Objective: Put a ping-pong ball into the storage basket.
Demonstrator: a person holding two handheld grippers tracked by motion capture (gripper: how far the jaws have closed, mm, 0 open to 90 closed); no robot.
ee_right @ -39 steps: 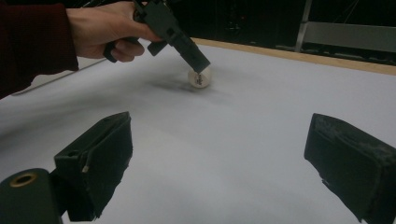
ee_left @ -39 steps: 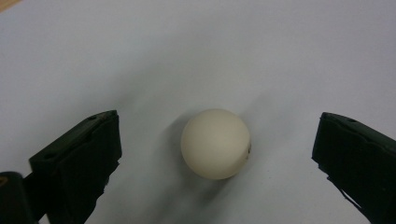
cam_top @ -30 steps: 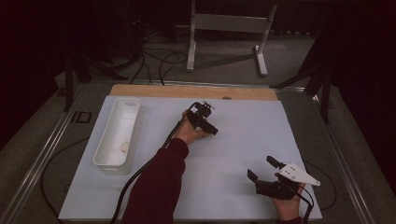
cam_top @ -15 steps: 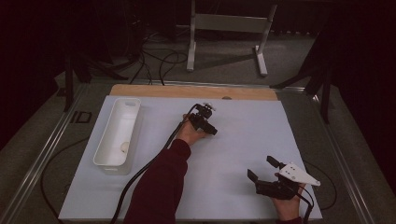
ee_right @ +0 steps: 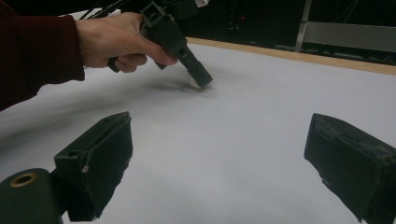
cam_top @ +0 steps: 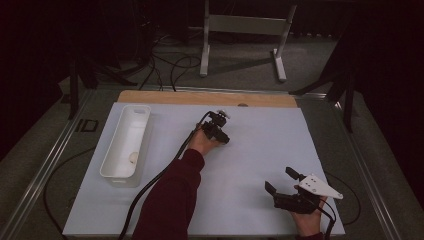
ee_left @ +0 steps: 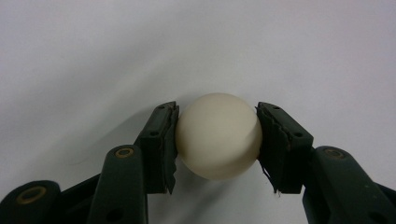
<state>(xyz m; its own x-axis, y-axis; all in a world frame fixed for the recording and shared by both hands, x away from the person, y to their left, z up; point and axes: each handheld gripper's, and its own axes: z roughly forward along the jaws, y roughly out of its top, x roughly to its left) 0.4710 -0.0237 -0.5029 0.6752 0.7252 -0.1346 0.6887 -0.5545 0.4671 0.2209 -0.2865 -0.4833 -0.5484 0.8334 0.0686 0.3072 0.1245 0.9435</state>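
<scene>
The left gripper, having just closed, clenches the smooth cream ball; gripped off-centre, it could squirt free. The right gripper gapes empty.

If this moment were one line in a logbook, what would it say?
left gripper: jaws just closed on white ball | right gripper: open, idle | white tray: holds another ball
</scene>
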